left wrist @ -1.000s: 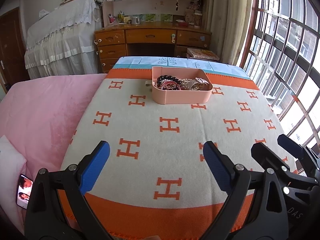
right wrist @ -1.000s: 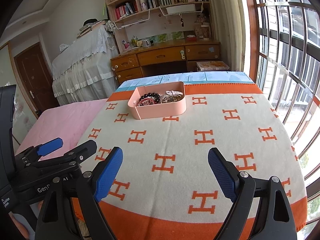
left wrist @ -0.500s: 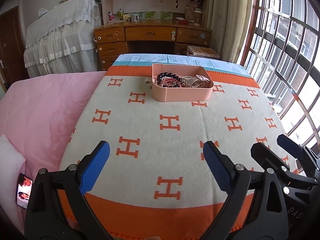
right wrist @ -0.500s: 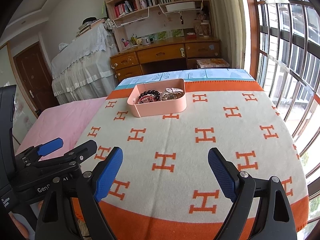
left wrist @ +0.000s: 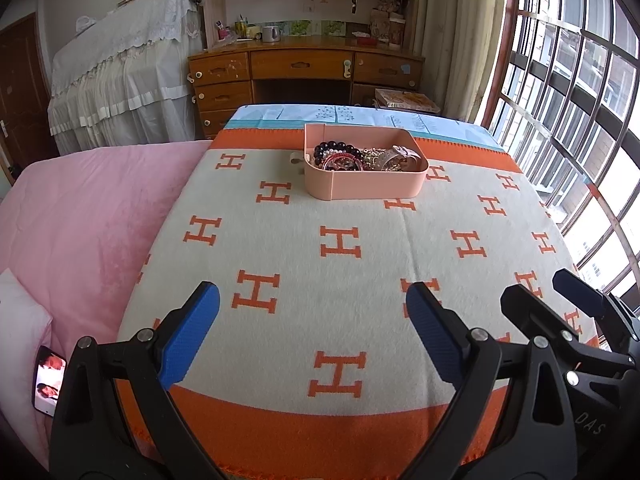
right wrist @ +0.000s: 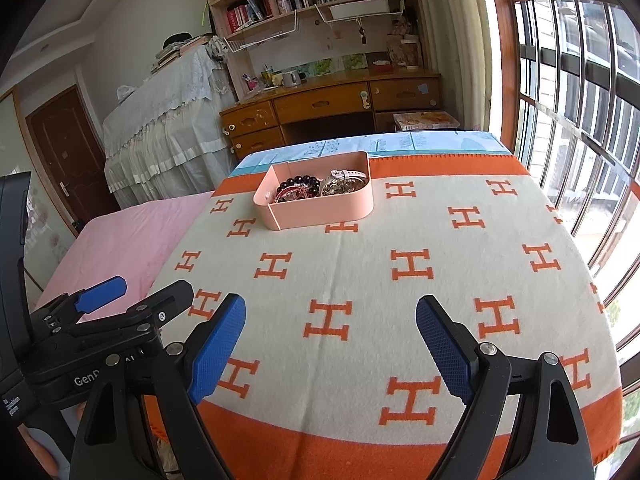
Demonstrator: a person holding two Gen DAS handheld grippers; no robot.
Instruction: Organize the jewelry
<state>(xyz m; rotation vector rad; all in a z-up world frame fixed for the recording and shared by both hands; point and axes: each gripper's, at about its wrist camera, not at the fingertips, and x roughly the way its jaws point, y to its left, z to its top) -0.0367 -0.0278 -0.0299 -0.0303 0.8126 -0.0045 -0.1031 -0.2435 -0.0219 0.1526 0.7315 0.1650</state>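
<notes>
A pink tray (left wrist: 364, 186) stands at the far end of the orange-and-cream blanket (left wrist: 340, 272); it also shows in the right wrist view (right wrist: 320, 210). In it lie a dark bead bracelet (left wrist: 334, 147), red bangles, a gold chain pile and a pale watch (left wrist: 404, 154). My left gripper (left wrist: 314, 308) is open and empty over the near part of the blanket. My right gripper (right wrist: 330, 320) is open and empty beside it, also far from the tray.
A pink bedspread (left wrist: 88, 208) lies to the left, with a lit phone (left wrist: 48, 380) at its near edge. A wooden desk (left wrist: 304, 68) and shelves stand beyond the bed. Barred windows (left wrist: 580, 100) run along the right.
Both grippers have drawn back and tilted slightly; the tray sits a little farther and higher in view. Both stay open and empty.
</notes>
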